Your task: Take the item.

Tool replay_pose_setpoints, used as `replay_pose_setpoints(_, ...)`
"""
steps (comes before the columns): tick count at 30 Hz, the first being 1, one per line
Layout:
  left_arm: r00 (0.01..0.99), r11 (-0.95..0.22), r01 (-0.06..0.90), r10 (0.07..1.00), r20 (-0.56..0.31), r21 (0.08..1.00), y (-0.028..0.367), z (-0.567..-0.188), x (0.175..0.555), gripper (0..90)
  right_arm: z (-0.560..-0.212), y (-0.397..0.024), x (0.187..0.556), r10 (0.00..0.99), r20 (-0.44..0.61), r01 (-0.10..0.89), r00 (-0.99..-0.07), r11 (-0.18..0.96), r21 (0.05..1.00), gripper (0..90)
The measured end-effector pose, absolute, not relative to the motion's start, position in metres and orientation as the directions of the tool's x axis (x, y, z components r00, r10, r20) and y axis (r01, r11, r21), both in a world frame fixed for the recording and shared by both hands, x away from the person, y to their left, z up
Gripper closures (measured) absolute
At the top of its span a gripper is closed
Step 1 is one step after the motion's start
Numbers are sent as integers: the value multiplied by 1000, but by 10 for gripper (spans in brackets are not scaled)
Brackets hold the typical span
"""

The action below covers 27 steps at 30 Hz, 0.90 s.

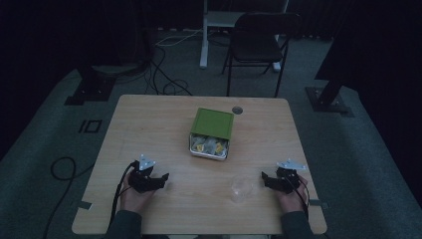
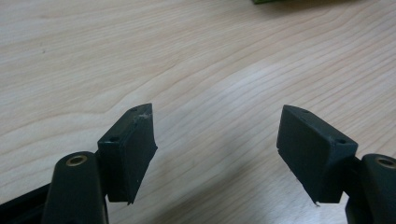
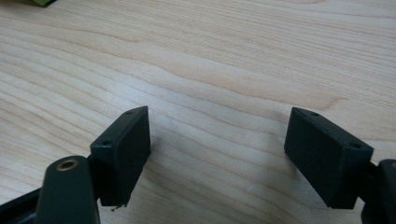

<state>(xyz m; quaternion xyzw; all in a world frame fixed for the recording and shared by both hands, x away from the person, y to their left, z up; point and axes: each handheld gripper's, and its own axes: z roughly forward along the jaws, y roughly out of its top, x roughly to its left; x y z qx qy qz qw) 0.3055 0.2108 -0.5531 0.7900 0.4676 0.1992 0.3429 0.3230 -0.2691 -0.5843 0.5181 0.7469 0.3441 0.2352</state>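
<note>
On the near half of the wooden table [image 1: 149,124], the left gripper [image 1: 160,180] and the right gripper [image 1: 265,179] rest low in the person's hands, each with its jaws apart and nothing between them; both gripper views look over bare wood grain past the black pads. Nearest the right gripper, just beside it toward the table's middle, stands a clear plastic cup [image 1: 241,188], apparently empty, though its transparency makes this hard to confirm. Farther off, at the centre, sits a metal tin [image 1: 208,147] whose green lid [image 1: 213,122] is slid back, uncovering small yellow and white packets [image 1: 209,145], possibly tea bags. Judged from this layout, the work in hand is to bring a packet to the cup: the step would go best with one gripper steadying the light cup against tipping while the other pinches a single packet by its edge, lifting straight up so neighbours stay inside
</note>
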Motion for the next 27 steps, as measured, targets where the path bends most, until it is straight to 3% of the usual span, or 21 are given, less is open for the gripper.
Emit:
replay_pose_setpoints(12, 547, -354, 566, 837, -18, 745, 192, -539, 309, 309, -584, -269, 323, 936, 5, 612, -353, 227, 758, 223)
replay_pose_setpoints(27, 657, -412, 483, 754, -9, 773, 138, -519, 319, 342, -584, -269, 323, 935, 6, 613, -354, 227, 757, 220)
